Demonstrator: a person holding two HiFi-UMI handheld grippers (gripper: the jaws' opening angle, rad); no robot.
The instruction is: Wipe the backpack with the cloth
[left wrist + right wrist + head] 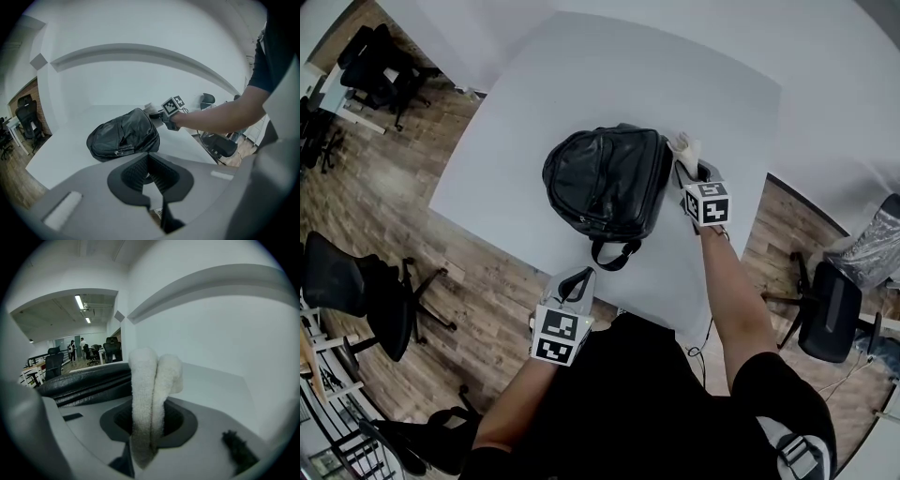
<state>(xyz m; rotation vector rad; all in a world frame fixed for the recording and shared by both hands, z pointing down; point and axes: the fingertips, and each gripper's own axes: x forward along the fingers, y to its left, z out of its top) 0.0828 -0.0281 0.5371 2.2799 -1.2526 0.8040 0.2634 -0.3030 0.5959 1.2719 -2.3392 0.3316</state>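
Note:
A black leather backpack (605, 183) lies flat in the middle of the white table (516, 122), its handle loop toward me. My right gripper (696, 176) is at the backpack's right side, shut on a folded white cloth (684, 145) that sticks out past the jaws. In the right gripper view the cloth (150, 390) stands between the jaws, with the backpack (84, 383) just to its left. My left gripper (574, 284) hovers at the table's near edge, shut and holding nothing. The left gripper view shows the backpack (123, 136) ahead of it and the right gripper (159, 115) beyond.
Black office chairs stand on the wood floor at left (356, 291) and right (830, 314) of the table. More chairs and desks (370, 70) are at the far left. A white wall runs behind the table. People stand far off (75, 350).

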